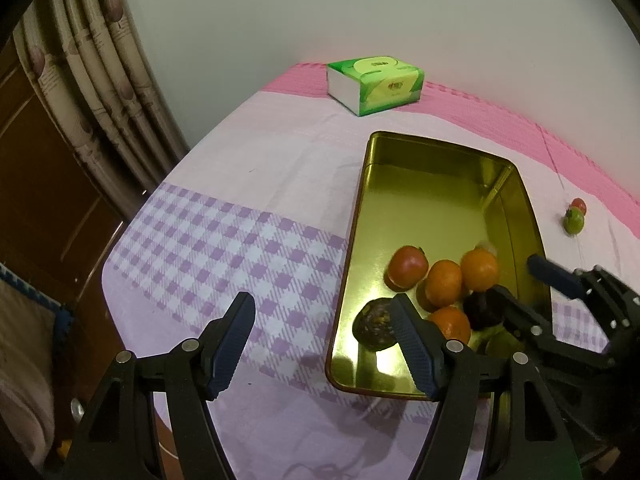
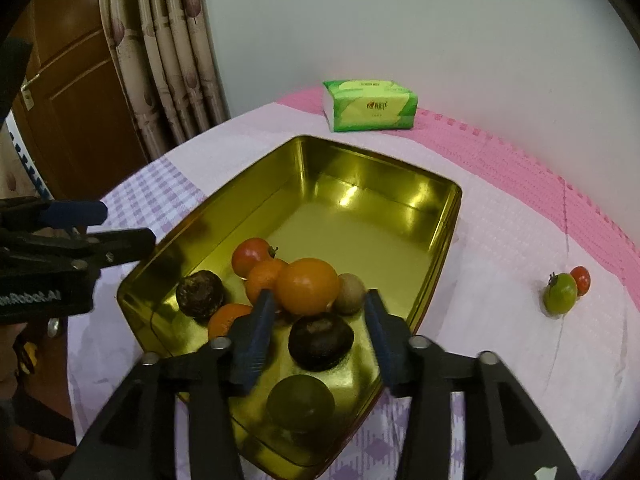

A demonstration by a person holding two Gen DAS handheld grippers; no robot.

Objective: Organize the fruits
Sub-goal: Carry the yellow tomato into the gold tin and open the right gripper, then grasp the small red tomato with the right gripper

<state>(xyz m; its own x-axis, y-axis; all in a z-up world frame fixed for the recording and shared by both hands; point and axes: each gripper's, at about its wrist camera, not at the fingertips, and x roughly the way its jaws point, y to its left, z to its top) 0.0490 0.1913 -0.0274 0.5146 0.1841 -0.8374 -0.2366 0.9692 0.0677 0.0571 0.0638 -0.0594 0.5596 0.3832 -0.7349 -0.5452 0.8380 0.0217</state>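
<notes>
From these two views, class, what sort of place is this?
Probably a room in a home: pleated curtains, a wooden door, and a checked cloth spread under a tissue pack.

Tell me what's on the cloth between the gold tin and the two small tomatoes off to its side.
Nothing: in the right wrist view, bare pale cloth runs from the gold tin to the green tomato and red tomato.

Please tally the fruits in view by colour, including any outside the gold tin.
Orange: 3
Red: 2
Dark brown-purple: 2
Green: 2
Brownish-tan: 1
Total: 10, of which 8 lie in the gold tin and 2 on the cloth.
</notes>
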